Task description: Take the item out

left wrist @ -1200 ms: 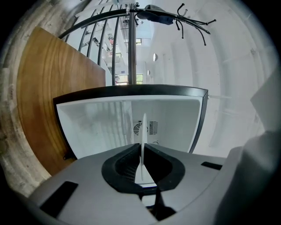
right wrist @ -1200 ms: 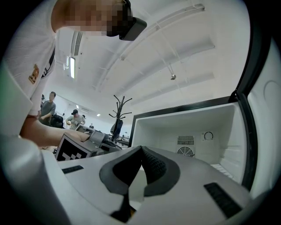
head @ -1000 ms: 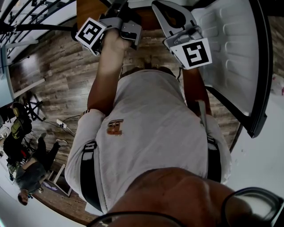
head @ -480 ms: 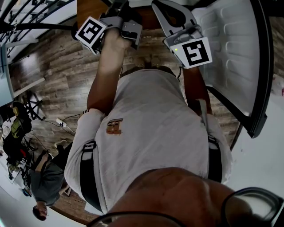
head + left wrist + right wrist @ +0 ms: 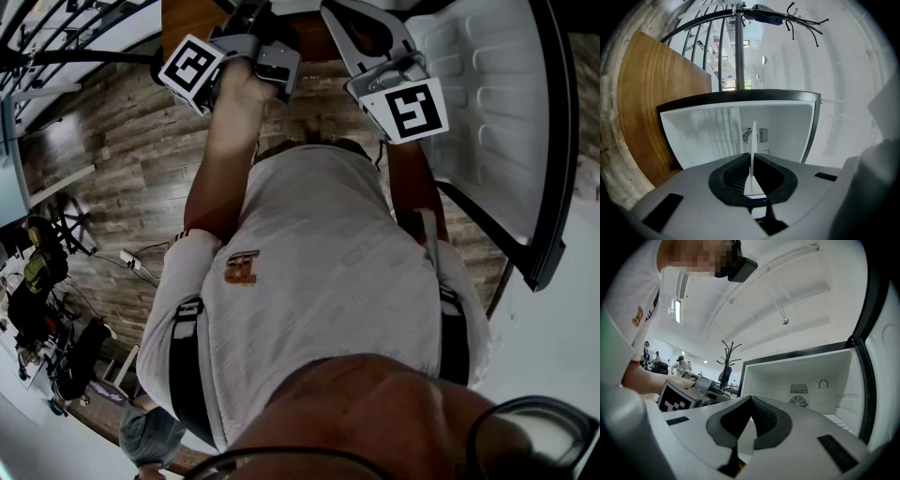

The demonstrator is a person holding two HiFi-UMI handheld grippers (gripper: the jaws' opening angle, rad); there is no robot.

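Observation:
A small fridge [image 5: 787, 126] stands open in front of both grippers. Its white inside shows a round fan vent [image 5: 799, 401] and a dial [image 5: 823, 384], and I see no item in it. In the left gripper view my left gripper [image 5: 752, 161] has its jaws drawn together, with only a thin pale sliver between the pads. My right gripper [image 5: 749, 401] is shut, with nothing held. In the head view both grippers are raised ahead of the person's chest, the left gripper [image 5: 248, 19] beside the right gripper [image 5: 366, 28]. Their fingertips are cut off at the top edge.
The fridge door [image 5: 487, 103] hangs open at the right, ribbed white inside. A wooden panel [image 5: 651, 108] stands left of the fridge, with a coat rack [image 5: 778, 16] behind it. A bystander [image 5: 150, 436] is at the lower left on the wood floor [image 5: 122, 159].
The bystander at the lower left has moved down toward the bottom edge of the head view. Neither gripper has moved.

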